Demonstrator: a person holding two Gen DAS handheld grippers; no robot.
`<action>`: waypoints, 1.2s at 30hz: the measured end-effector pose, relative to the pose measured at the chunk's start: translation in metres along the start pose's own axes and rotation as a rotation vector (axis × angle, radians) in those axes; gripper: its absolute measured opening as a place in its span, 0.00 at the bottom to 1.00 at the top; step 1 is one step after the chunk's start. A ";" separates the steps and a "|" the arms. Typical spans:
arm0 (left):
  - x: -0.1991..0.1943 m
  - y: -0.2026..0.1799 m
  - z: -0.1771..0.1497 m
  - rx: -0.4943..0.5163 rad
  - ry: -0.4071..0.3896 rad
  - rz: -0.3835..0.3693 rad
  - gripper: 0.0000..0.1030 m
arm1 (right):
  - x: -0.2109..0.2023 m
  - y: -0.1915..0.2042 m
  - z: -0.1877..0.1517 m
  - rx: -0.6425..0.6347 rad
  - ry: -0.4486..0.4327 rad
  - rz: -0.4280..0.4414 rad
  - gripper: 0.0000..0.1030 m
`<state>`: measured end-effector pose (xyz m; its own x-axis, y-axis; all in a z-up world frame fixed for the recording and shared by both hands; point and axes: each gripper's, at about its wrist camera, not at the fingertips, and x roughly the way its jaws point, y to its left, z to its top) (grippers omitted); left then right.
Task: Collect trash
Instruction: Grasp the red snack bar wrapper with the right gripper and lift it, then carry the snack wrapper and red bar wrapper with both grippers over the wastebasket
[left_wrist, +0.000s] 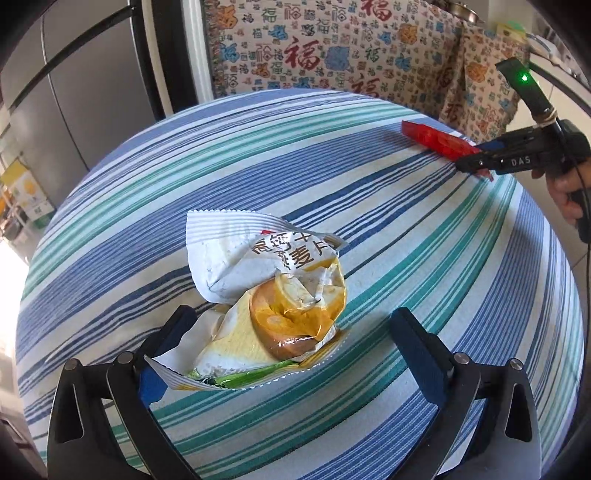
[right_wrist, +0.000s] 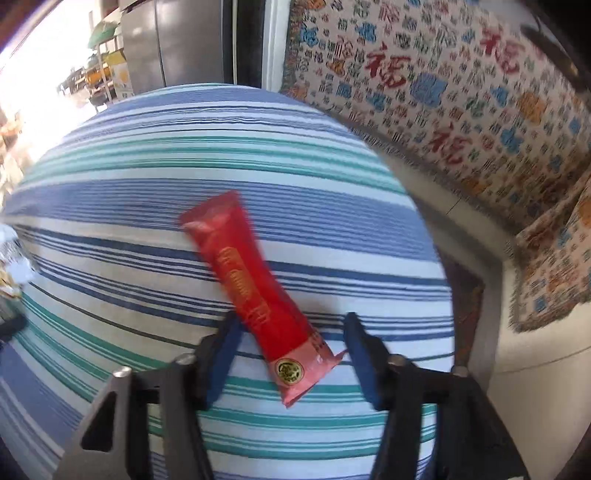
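Note:
A crumpled white and yellow snack bag lies on the striped tablecloth. My left gripper stands wide open around its near end; the bag's corner rests against the left finger and the other finger stands well clear. At the far right, my right gripper hangs over a long red wrapper. In the right wrist view the red wrapper lies flat and slantwise between the pads of my right gripper. The jaws stand partly apart, with a gap beside the right pad.
The round table's edge drops off just right of the red wrapper. A sofa with a patterned cover stands behind the table. Grey cabinet doors are at the back left. A person's hand holds the right gripper.

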<state>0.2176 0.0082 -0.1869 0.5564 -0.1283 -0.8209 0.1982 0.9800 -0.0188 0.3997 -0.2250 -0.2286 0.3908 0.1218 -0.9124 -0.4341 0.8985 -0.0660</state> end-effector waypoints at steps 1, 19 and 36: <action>0.000 0.000 0.000 0.000 0.000 0.001 1.00 | -0.002 0.005 -0.003 0.019 0.017 -0.004 0.39; -0.021 0.032 0.002 -0.067 -0.030 -0.204 0.99 | -0.063 0.082 -0.021 0.114 0.061 0.142 0.59; -0.025 0.024 0.012 -0.085 -0.078 -0.226 0.34 | -0.065 0.082 -0.025 0.096 0.027 0.117 0.23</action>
<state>0.2174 0.0330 -0.1599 0.5665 -0.3541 -0.7441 0.2585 0.9338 -0.2476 0.3182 -0.1698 -0.1852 0.3198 0.2177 -0.9221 -0.3948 0.9153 0.0792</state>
